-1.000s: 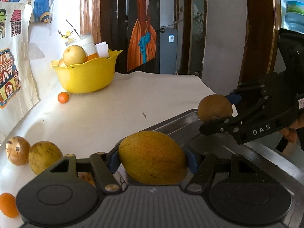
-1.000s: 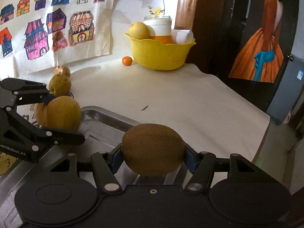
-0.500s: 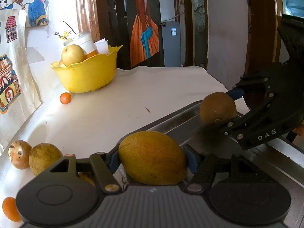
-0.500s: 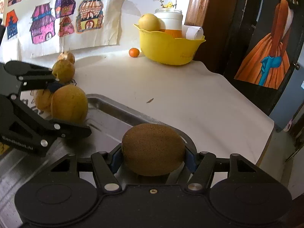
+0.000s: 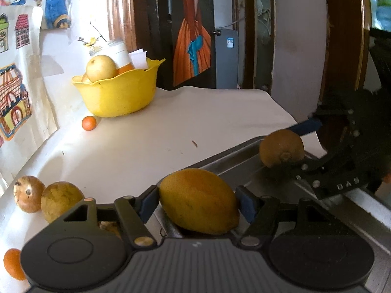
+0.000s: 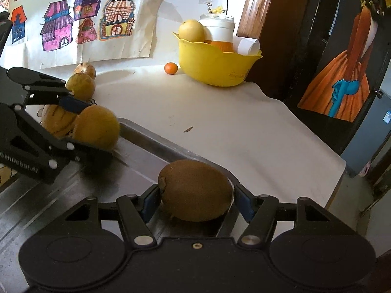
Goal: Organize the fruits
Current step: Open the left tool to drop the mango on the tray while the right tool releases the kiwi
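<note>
White-clothed tabletop (image 6: 220,122) carried a steel tray (image 6: 146,141); left gripper (image 5: 198,201) clenched the yellow-orange oval fruit (image 5: 198,201), right gripper (image 6: 195,195) the brown kiwi (image 6: 195,194); both long axes lay crosswise over the tray's far edge.

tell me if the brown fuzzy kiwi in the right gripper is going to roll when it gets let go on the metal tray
The brown fuzzy kiwi, clamped in the right gripper, is a rounded oval, so it would probably rock or roll a little sideways. Its matt, rough skin likely grips rather than slides. The metal tray has a raised rim that should stop it.
</note>
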The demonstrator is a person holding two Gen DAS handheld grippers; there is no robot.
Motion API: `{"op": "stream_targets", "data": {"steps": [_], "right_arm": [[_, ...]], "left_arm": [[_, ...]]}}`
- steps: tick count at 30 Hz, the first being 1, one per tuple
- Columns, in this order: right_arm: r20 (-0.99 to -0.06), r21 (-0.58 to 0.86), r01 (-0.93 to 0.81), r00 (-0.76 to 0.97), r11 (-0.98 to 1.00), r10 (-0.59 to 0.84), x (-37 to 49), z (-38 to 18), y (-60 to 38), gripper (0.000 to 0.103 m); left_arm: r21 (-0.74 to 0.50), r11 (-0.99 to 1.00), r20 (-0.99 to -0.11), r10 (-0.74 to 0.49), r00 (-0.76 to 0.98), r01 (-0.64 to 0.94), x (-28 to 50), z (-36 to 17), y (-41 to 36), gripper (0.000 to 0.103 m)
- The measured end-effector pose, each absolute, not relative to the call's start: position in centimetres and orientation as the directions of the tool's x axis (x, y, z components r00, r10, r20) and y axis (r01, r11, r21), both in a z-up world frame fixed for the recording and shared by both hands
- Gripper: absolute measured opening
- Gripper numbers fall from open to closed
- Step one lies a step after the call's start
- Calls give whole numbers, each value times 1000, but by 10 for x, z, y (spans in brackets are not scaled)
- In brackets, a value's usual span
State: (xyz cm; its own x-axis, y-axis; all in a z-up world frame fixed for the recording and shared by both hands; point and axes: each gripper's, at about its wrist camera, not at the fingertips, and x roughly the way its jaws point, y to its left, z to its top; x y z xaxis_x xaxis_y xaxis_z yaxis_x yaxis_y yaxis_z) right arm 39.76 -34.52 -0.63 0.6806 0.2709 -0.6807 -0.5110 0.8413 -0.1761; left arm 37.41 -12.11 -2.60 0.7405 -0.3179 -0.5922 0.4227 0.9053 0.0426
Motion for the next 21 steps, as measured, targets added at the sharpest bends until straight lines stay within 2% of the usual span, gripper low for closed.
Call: {"op": "stream_targets", "data": {"steps": [7,9,13,15,18,21], "right_arm": [[-629,-158,-488,720,859,293,378,9,-350,77],[-605,-153,-471,740,869,295,370,15,-352,84],[-561,-133,-435,774,891,294,353,27,-356,89],[-536,-116,-420,789,900,299,340,34,-358,92],[-500,-90,-404,809,910,309,320,44,-359,100],[-492,-66,-395,812,916,314,301,52,-355,100]], "left_arm": [[-24,913,-554,-351,755,406,360,-10,-113,77],[-42,920,-529,-351,772,390,353,-2,-110,82],[-60,935,-483,-334,809,350,335,12,-103,90],[-63,942,-460,-321,828,330,325,19,-99,98],[-88,950,-439,-306,845,298,310,26,-93,102],[-131,954,-431,-300,851,270,292,32,-86,102]]}}
